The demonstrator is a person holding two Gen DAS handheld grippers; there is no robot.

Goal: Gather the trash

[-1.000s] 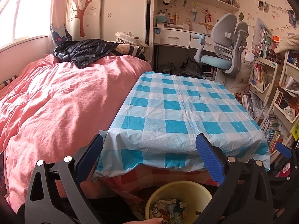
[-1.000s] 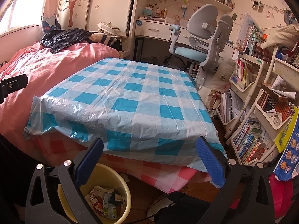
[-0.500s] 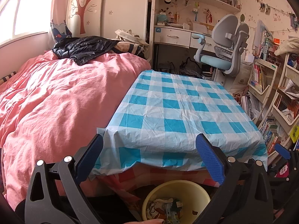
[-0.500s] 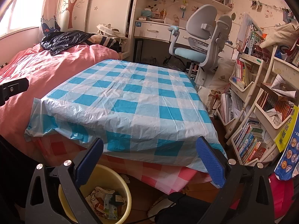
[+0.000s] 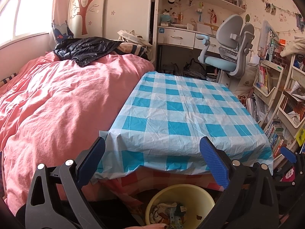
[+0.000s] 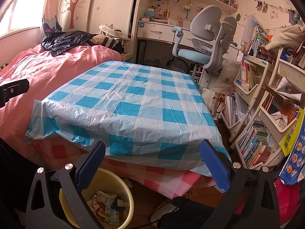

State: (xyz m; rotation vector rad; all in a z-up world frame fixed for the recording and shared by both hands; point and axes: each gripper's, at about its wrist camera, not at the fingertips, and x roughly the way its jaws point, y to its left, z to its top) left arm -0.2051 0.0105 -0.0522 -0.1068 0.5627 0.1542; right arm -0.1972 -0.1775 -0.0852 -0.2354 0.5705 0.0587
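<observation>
Ahead of both grippers the table (image 5: pixel 183 114) under its blue checked cloth shows bare: no trash lies on it. Below and just short of the fingers stands the yellow bin (image 6: pixel 106 179), holding crumpled wrappers (image 6: pixel 106 206), the only trash visible. The bin sits straight under the left gripper (image 5: pixel 152 164), which looks nearer, and down-left of the right gripper (image 6: pixel 152 164). Both grippers gape wide, holding nothing. Little collecting seems left.

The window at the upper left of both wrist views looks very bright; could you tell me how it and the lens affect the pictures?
Left wrist view: the window is blown out white and the shelf lines bow. Right wrist view: the window is overexposed too, dark vignette fills the corners, and the bookshelf curves.
</observation>
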